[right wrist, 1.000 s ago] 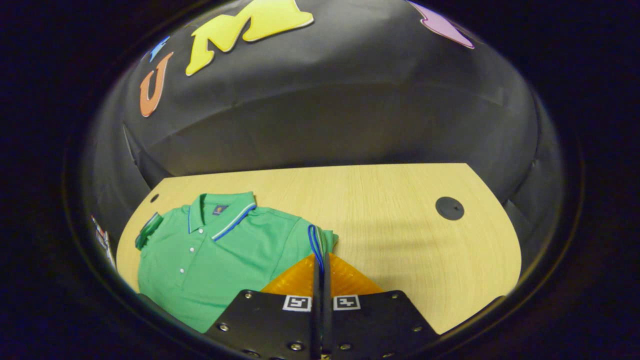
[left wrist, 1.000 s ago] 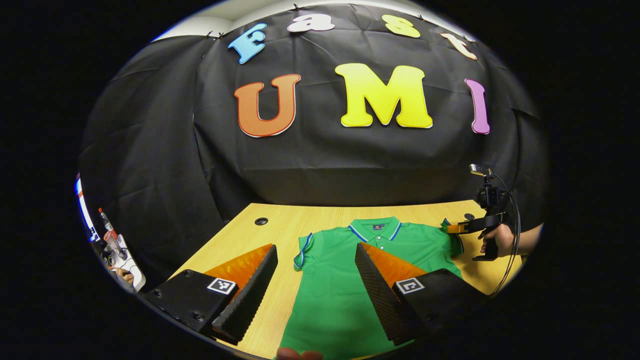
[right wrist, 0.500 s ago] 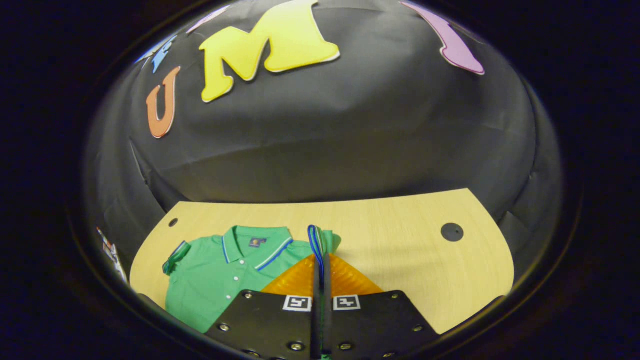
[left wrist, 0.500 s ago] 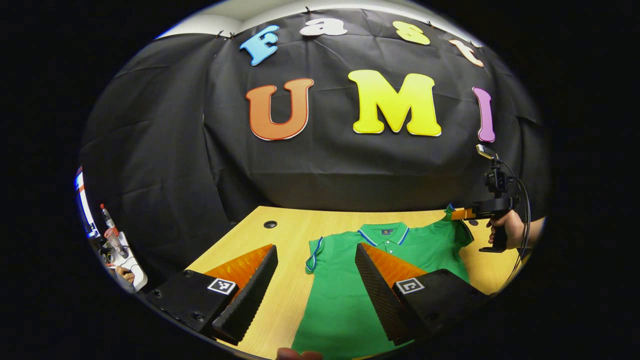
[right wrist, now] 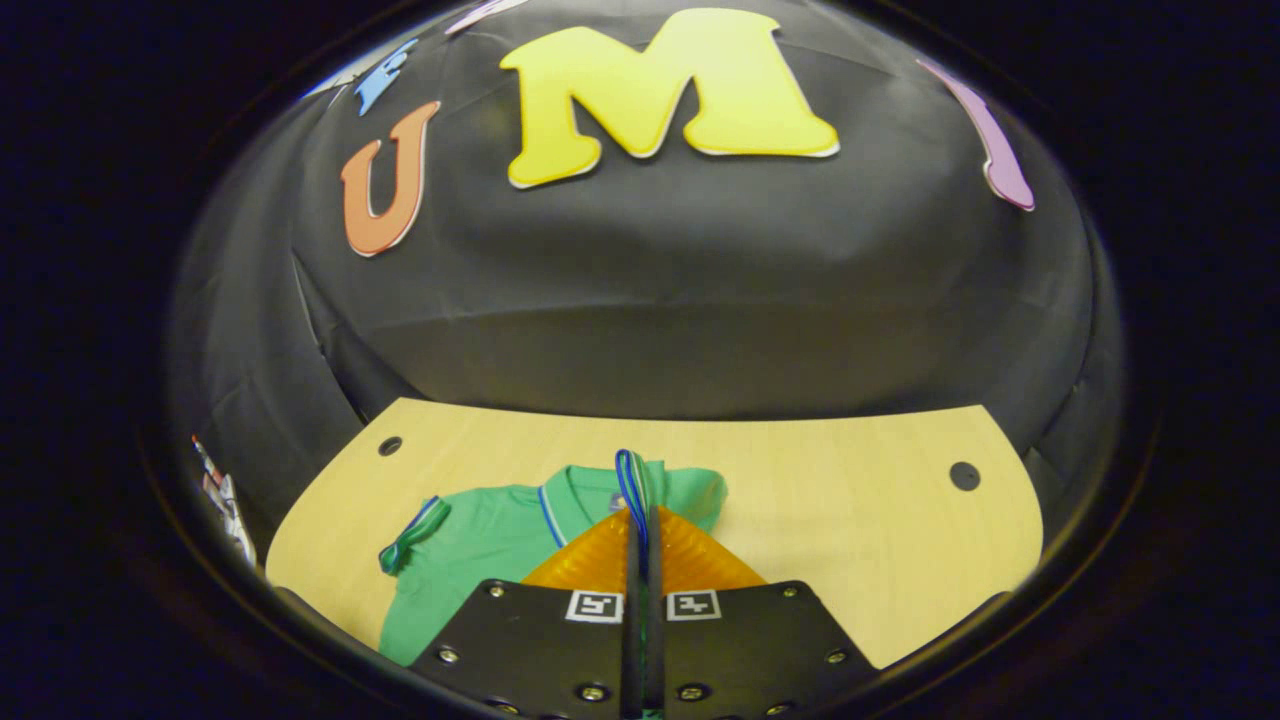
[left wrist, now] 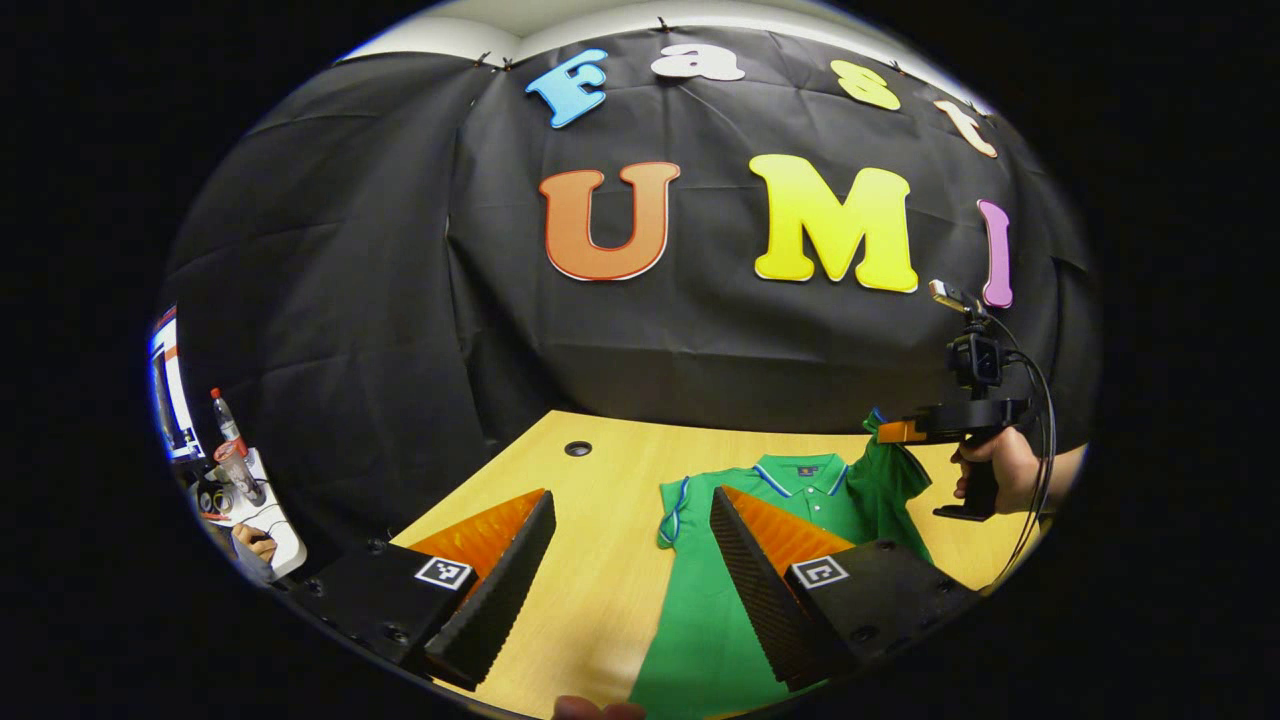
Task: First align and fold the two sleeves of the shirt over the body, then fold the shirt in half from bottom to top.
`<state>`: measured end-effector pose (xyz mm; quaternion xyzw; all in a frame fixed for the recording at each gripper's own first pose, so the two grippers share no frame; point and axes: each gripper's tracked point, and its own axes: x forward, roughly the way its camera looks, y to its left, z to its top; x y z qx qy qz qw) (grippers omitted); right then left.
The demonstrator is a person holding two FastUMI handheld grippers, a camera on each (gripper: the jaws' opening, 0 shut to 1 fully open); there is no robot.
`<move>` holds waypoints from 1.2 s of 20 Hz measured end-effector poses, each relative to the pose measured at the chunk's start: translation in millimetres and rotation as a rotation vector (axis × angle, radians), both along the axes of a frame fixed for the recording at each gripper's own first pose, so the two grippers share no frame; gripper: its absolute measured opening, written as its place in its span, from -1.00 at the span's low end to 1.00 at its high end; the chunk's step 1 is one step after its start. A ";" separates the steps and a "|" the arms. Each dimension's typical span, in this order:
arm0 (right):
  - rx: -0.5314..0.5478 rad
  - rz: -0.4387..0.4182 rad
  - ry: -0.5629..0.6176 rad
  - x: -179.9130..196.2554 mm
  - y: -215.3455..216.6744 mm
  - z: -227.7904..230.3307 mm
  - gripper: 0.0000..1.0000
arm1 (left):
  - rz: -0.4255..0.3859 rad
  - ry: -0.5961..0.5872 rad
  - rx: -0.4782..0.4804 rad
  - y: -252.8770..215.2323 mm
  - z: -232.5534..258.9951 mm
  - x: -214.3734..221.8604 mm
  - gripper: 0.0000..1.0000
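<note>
Since a second ago we have carried the shirt's right sleeve (right wrist: 632, 478) up off the table and inward, so that it now hangs above the collar (left wrist: 798, 468) rather than lying out at the side. Our right gripper (right wrist: 640, 512) has its fingers pressed together on the blue-trimmed cuff of that sleeve; in the left gripper view we see the same gripper (left wrist: 900, 431) raised over the shirt's far shoulder, with the hand (left wrist: 1000, 470) that holds it behind. The green shirt (left wrist: 720, 610) lies flat on its back with the collar toward the wall, its other sleeve (left wrist: 672, 510) out flat to the side. Our left gripper (left wrist: 630, 545) hovers above the near part of the shirt with its fingers wide apart and nothing between them. The table (right wrist: 850, 520) is pale wood with a curved far edge against the black cloth wall (right wrist: 700, 300), and has a round cable hole near each far corner, one (right wrist: 390, 446) beyond the flat sleeve and one (right wrist: 964, 476) far off on the bare side. We have broad bare wood to the right of the shirt and a narrower strip to its left. At the far left edge of the left gripper view stands a bottle (left wrist: 224, 420) on a cluttered side surface.
</note>
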<state>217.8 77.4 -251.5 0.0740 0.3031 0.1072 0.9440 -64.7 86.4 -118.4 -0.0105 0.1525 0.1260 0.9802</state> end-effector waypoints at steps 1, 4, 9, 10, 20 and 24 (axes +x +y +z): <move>-0.001 0.003 0.019 -1.3 11.3 -6.1 -1.00 | 0.007 0.000 0.001 7.6 1.1 -1.7 0.99; -0.024 0.017 0.053 -6.4 36.4 -23.9 -0.96 | 0.019 0.010 0.002 24.3 -0.8 -5.3 0.99; 0.069 0.081 0.113 -28.6 76.6 -25.9 -0.74 | 0.005 0.020 -0.021 38.1 -6.3 -2.2 0.99; 0.078 0.089 0.097 -33.7 77.0 -18.7 -0.57 | -0.009 0.020 -0.026 36.2 -6.6 0.8 0.99; -0.060 0.004 -0.163 -82.1 0.0 95.2 0.51 | -0.250 -0.032 -0.073 2.3 -9.2 50.4 0.99; -0.097 -0.028 -0.234 -122.9 -28.0 133.7 0.50 | -0.333 -0.030 -0.089 -12.9 -18.6 76.2 0.99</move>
